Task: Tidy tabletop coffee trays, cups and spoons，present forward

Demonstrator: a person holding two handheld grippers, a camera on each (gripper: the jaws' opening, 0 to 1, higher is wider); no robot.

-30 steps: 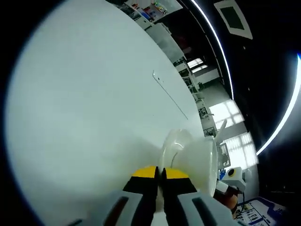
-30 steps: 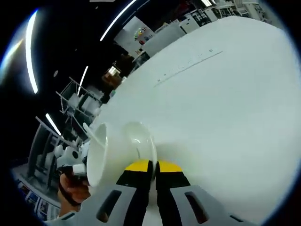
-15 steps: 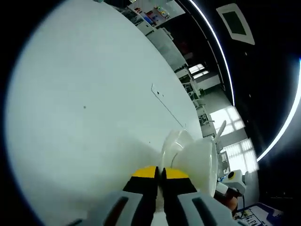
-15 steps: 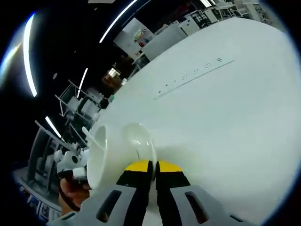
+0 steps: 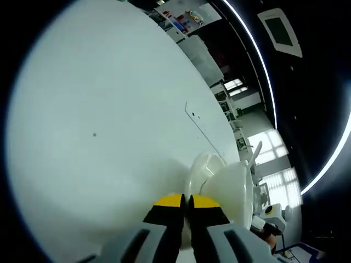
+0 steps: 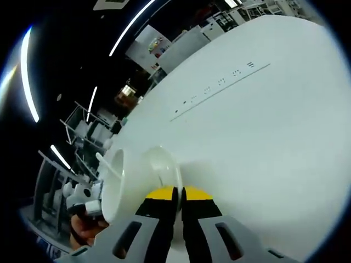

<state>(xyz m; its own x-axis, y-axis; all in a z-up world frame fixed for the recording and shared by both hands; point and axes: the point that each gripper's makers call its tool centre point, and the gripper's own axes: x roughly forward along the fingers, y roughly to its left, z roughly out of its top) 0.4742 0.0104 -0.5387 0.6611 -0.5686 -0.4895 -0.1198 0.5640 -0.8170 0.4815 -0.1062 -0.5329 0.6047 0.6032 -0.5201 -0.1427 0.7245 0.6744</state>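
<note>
A white ceramic saucer (image 5: pixel 202 171) carrying a white cup (image 5: pixel 233 192) is pinched at its rim by the left gripper (image 5: pixel 186 204), bright windows behind. The same rim is clamped opposite by the right gripper (image 6: pixel 179 197); a hand (image 6: pixel 83 229) is seen there, tilted sideways.
</note>
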